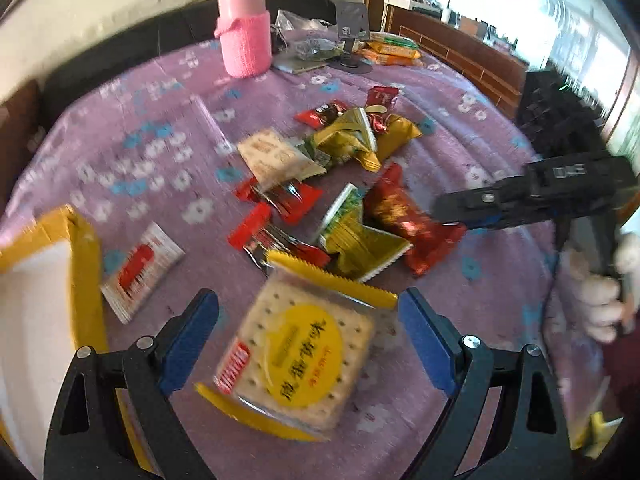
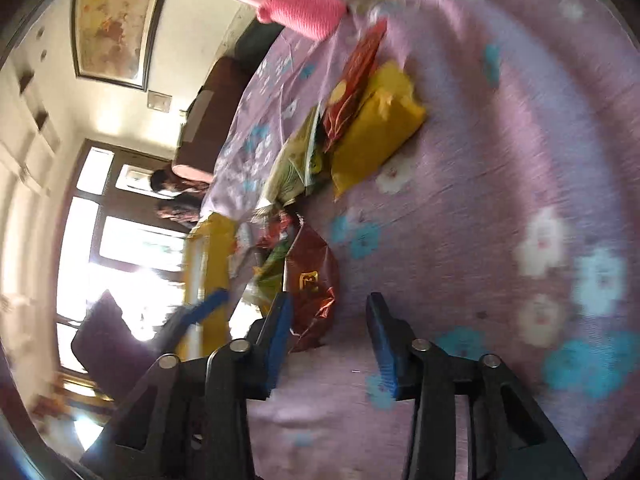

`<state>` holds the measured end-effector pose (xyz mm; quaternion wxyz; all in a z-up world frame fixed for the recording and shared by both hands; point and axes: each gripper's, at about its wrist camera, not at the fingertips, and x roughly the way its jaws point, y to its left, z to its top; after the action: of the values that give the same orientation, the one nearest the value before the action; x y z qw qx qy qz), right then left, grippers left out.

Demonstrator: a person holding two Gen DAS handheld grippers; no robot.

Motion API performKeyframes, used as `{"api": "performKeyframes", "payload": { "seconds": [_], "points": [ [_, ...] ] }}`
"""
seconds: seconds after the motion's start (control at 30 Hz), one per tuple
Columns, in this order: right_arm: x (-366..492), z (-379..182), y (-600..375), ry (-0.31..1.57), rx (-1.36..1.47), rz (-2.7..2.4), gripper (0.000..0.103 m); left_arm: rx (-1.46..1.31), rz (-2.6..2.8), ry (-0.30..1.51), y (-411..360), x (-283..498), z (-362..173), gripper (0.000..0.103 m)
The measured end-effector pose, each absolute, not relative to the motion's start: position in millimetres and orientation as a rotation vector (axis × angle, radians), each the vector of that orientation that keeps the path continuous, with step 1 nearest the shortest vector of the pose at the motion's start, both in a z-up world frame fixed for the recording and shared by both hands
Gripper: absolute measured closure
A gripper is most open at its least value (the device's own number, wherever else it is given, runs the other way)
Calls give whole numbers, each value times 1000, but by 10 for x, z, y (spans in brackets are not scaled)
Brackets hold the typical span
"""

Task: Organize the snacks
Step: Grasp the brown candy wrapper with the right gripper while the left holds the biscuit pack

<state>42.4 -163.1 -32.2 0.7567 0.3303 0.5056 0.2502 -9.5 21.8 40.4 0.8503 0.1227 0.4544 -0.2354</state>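
Note:
Several snack packets lie in a loose pile [image 1: 320, 184] on the purple flowered tablecloth. A yellow cracker packet [image 1: 304, 356] lies between the open fingers of my left gripper [image 1: 308, 320]; the pads stand apart from it on both sides. My right gripper [image 2: 328, 336] is open, tilted sideways low over the cloth, its left pad next to a dark red packet [image 2: 312, 280]. It also shows in the left wrist view [image 1: 452, 212], beside the same red packet [image 1: 408, 220]. A yellow box [image 1: 48, 312] stands at the left.
A pink knit-sleeved bottle [image 1: 244, 28] stands at the table's far side. Plastic bags, a black stand [image 1: 352, 28] and more packets lie behind it. A red-and-white packet [image 1: 140, 272] lies next to the box. A yellow packet [image 2: 380, 128] lies farther out.

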Motion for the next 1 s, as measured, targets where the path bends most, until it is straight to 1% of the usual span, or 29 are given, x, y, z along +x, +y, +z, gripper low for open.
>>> {"api": "performKeyframes", "payload": {
  "seconds": [0.07,0.2,0.23,0.27,0.3,0.4,0.53,0.57,0.67,0.7,0.73,0.77,0.83,1.0],
  "points": [
    [334,-238,-1600,1071,652,507,49,295,-488,955,179,-96,369,11],
    [212,-111,-1456,1043,545,478,49,342,-494,959,178,-193,294,11],
    [200,-103,-1420,1038,535,473,49,346,-490,973,186,-203,267,17],
    [199,-93,-1384,1032,524,464,49,352,-472,979,212,-237,240,25],
    [207,-83,-1346,1025,510,450,47,356,-464,982,229,-252,233,30],
    [284,-127,-1177,1007,430,375,46,304,-459,985,308,-261,249,30],
    [380,-96,-915,983,273,284,45,308,-401,969,299,-239,202,30],
    [394,-112,-887,980,244,267,45,299,-381,976,282,-227,154,28],
    [374,-118,-760,971,157,208,44,232,-371,982,324,-241,153,32],
    [364,-121,-738,968,142,197,48,216,-365,985,345,-257,161,34],
    [343,-123,-706,966,120,185,52,202,-362,983,369,-275,173,35],
    [331,-136,-697,967,107,178,68,183,-360,981,405,-303,189,35],
    [262,-134,-703,971,105,179,70,146,-356,965,497,-375,249,35],
    [33,-35,-752,942,153,194,71,28,-349,878,835,-664,584,35]
  ]
}}
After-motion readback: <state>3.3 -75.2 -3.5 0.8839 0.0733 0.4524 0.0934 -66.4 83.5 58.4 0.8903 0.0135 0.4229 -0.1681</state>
